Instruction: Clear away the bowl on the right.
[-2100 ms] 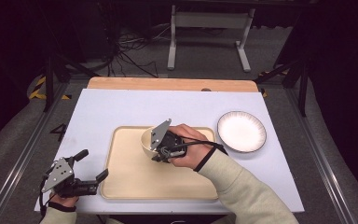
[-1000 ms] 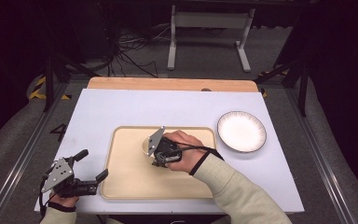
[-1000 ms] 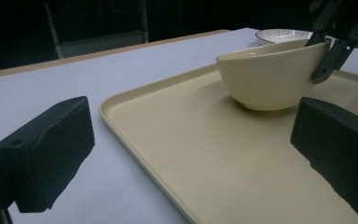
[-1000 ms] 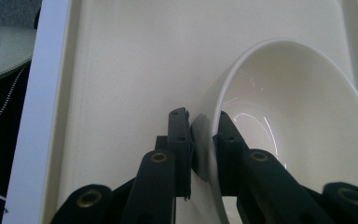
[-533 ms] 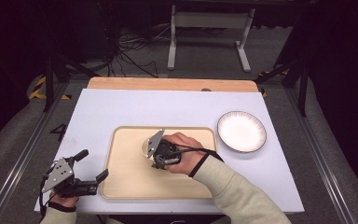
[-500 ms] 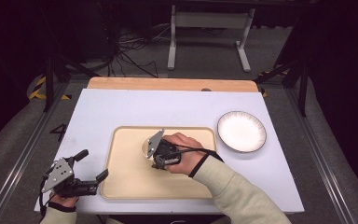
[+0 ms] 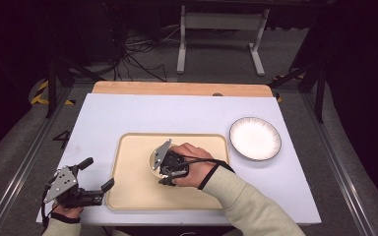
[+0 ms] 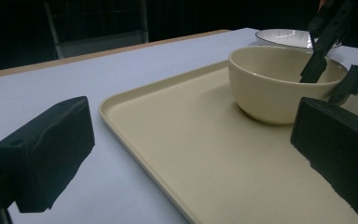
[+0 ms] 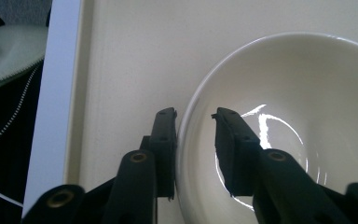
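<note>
A cream bowl is seen standing upright on a beige tray, toward the middle of the tray's far half. The tray lies on a white table, near the person's edge of it. The right gripper is held over the bowl from above, the right hand closed round its body and partly hiding the bowl in the high view. In the right gripper view the two black jaws are seen straddling the bowl's rim, one outside the wall and one inside. A gap is visible between the inner jaw and the wall, so the rim is bracketed but not pinched, and the jaws are parted.

The left gripper is held low at the near left corner of the table, just beside the tray's left edge, with the left hand at the table's rim. Its jaws are spread wide, with nothing between them. In the left gripper view one jaw is seen over the bare table and the other over the tray, with the bowl beyond and the right gripper's jaws dipping over the bowl's rim.

A white plate with a dark rim is set on the table to the right of the tray, apart from it. A strip of wood is seen along the table's far edge. Beyond the table, a metal stand and cables are seen on the dark floor.
</note>
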A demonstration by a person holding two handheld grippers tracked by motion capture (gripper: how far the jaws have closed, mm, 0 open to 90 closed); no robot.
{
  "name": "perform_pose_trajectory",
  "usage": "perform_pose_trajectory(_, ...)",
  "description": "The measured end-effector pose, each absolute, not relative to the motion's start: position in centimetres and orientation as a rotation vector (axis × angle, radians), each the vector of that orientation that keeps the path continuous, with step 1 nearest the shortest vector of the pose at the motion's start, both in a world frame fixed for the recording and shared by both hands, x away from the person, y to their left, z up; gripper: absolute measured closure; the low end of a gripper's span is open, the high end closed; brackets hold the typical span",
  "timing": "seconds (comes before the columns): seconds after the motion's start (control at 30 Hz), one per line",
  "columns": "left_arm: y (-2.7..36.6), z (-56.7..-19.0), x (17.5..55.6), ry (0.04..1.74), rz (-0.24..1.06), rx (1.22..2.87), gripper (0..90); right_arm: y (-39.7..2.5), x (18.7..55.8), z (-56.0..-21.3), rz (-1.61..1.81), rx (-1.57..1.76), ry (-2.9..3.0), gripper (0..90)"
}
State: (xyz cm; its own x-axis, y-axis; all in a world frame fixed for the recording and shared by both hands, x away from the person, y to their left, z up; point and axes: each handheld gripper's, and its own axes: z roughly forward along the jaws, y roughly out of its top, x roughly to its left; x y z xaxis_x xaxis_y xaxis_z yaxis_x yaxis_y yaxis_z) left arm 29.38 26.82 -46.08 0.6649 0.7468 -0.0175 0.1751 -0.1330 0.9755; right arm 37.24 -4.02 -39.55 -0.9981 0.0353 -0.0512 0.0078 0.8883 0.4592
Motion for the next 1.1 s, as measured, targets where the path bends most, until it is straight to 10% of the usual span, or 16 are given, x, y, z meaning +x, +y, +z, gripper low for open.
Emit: perform_pose_trajectory(1.1, 26.8, -46.1, 29.3, 0.764, 0.589, 1.67, 0.2, -7.1, 35.4, -36.1, 1.254, 0.211, 2.648, 27.2)
